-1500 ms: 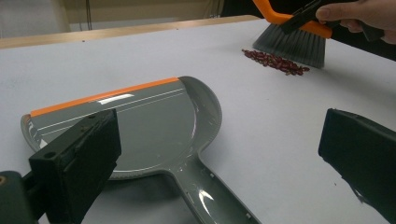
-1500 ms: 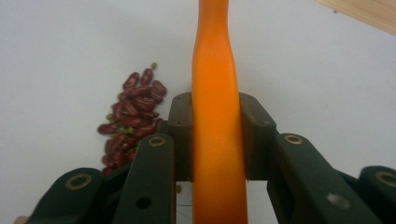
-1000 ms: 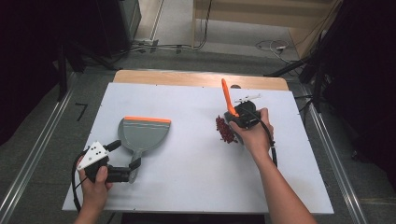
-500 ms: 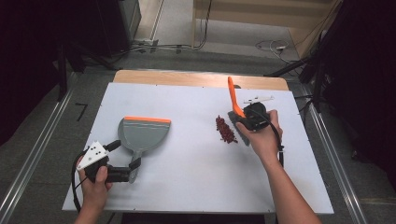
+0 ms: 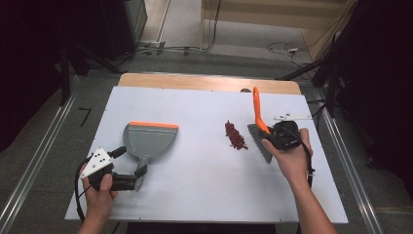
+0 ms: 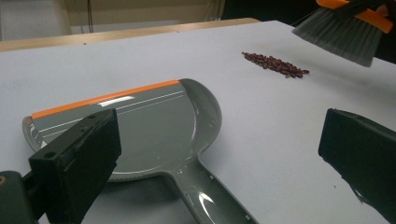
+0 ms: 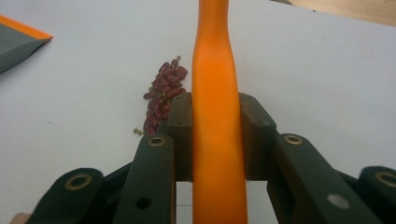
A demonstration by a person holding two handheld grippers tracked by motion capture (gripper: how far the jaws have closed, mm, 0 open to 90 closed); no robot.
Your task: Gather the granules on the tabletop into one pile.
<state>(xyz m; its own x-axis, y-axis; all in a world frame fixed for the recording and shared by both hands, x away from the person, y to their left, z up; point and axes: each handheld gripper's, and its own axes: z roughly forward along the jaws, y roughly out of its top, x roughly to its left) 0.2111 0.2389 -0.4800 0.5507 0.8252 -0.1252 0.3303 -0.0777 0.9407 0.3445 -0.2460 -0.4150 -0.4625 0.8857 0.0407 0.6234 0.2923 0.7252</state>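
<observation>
Beans point(image 5: 234, 135), small and dark red, are heaped in a short narrow line just right of centre in the high view, on the white desk point(image 5: 204, 195). They are judged to be light, hard and smooth, so they would be expected to roll and scatter under a fast stroke; no grasp is suited to them, and they are better pushed as a group.

A brush point(image 5: 259, 127) with an orange handle and grey bristles is held at the right of the high view, its bristles just right of the beans; whether the bristles touch the desk cannot be told. The right tool point(image 7: 215, 140) is seen clamped on the orange handle in the right gripper view, one jaw pressed against each side. The handle looks like stiff, glossy plastic, so some slip under twisting is possible; a hold low on the handle, near the bristle head, is judged to give the most control.

A grey dustpan point(image 5: 147, 141) with an orange lip lies flat at the left of the high view, well apart from the beans. It appears light and rigid, and likely to slide when pushed against. The left tool point(image 6: 219, 154) is seen with its jaws apart, one on each side of the dustpan's handle, which is the natural place to be gripped.
</observation>
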